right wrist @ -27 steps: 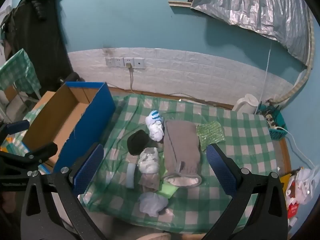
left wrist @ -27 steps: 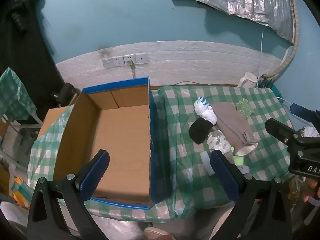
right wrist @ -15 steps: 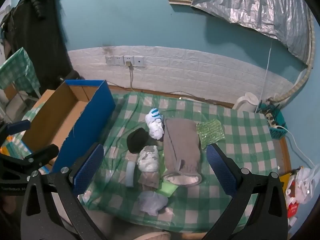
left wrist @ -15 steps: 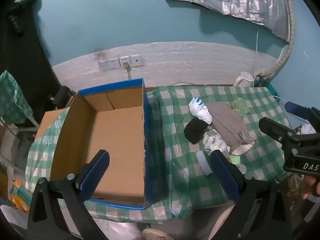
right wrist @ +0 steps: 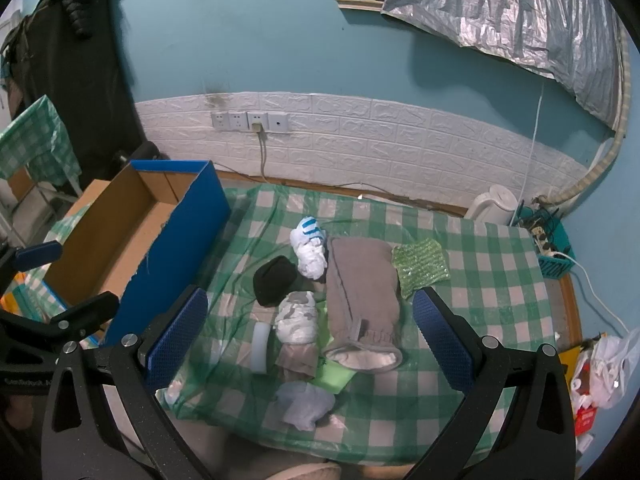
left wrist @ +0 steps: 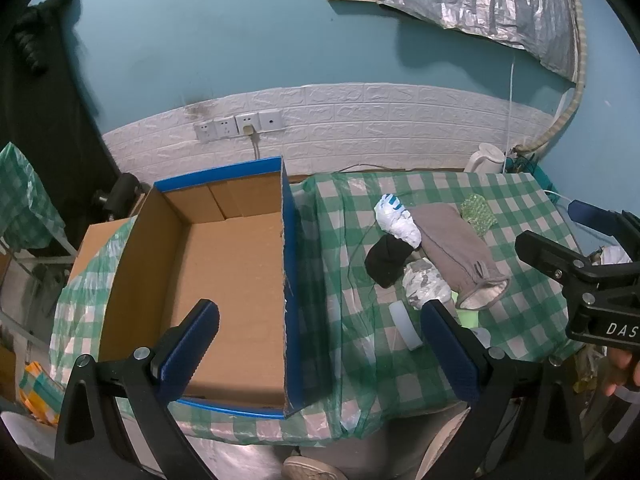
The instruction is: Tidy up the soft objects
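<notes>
The heap of soft things lies at the lower centre of the right wrist view, framed between the spread, empty right tongs [right wrist: 310,336]. Its largest piece, the long grey-brown fleece-lined cloth sleeve [right wrist: 362,300], runs from the upper middle of the frame down toward the camera, so its long axis lies roughly along the tongs' reach, not across it. Touching it on its left are the black knitted cap [right wrist: 274,282], the white and blue striped rolled sock [right wrist: 309,246] and the mottled grey-white rolled cloth [right wrist: 298,316]; all rest on the green checked surface [right wrist: 480,272].

The left tongs [left wrist: 318,346], also spread and empty, sit over the open blue-edged cardboard box [left wrist: 224,280], with the heap off to the right of that frame. The right tongs look nearer to the heap, so I judge the first pick is theirs and the box the likely goal.

Against the earlier frames, the box and heap sit slightly further left in the left view; the heap itself is unchanged and nothing is gripped.
</notes>
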A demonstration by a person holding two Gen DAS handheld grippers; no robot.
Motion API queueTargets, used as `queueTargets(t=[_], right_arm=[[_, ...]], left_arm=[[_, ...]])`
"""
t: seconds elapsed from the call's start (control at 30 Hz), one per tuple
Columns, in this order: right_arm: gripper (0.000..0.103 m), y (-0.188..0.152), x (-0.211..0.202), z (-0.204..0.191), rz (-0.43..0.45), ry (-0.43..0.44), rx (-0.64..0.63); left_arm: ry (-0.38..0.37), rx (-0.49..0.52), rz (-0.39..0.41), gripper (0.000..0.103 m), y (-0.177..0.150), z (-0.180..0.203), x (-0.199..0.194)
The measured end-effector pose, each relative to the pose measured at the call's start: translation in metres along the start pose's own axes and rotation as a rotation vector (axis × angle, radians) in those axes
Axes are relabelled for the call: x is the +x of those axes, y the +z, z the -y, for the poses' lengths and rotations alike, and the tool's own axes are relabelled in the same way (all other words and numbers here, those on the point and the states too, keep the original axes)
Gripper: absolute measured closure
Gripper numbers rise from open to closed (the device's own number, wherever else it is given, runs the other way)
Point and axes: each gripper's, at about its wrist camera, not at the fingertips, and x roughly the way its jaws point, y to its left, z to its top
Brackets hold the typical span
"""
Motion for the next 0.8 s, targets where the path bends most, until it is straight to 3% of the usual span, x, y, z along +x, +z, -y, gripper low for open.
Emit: queueTargets(t=[0.8], right_arm=[[0.001, -0.0007, 0.0018, 0.0012, -0.004, -0.001, -0.001]], left_arm=[[0.0, -0.002, -0.001, 0.001, -0.0015, 0.0006, -0.0001]])
